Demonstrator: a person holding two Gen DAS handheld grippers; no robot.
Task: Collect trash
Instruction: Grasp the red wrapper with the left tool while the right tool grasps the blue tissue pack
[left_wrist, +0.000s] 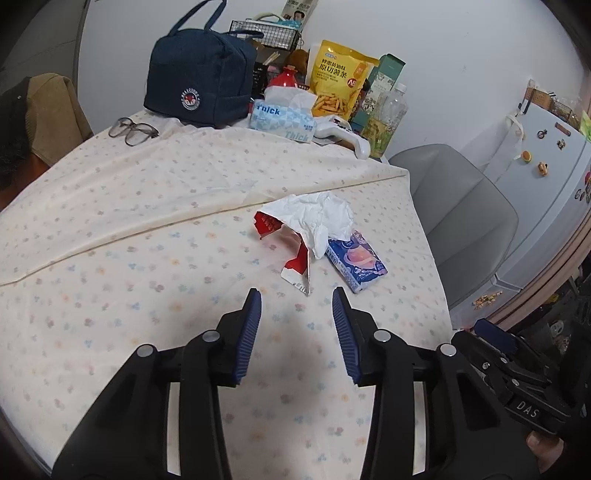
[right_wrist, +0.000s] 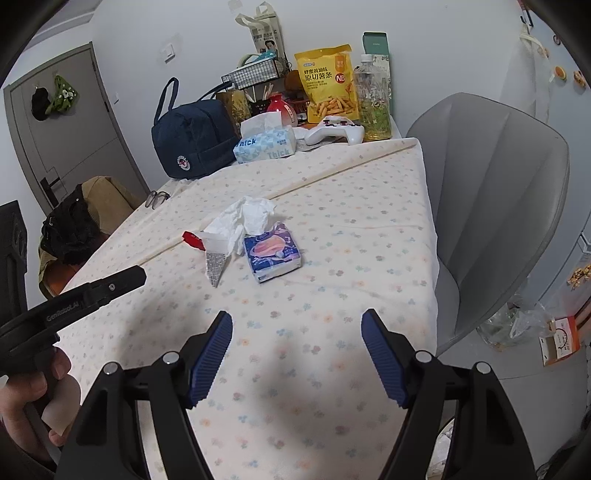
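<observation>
The crumpled white tissue (left_wrist: 317, 214) covers part of the torn red-and-white paper wrapper (left_wrist: 291, 254). The dark navy fabric lunch bag (right_wrist: 192, 142) hides most of the thin-framed eyeglasses (right_wrist: 157, 199) area behind. Small print on the yellow snack pouch (left_wrist: 338, 83) is unreadable.

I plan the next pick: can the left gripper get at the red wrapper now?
Probably yes. The left gripper is open, and only bare cloth lies between it and the red wrapper; the tissue overlaps only its far part.

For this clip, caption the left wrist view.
Open left gripper nears wrapper, tissue and blue pack on table.
</observation>
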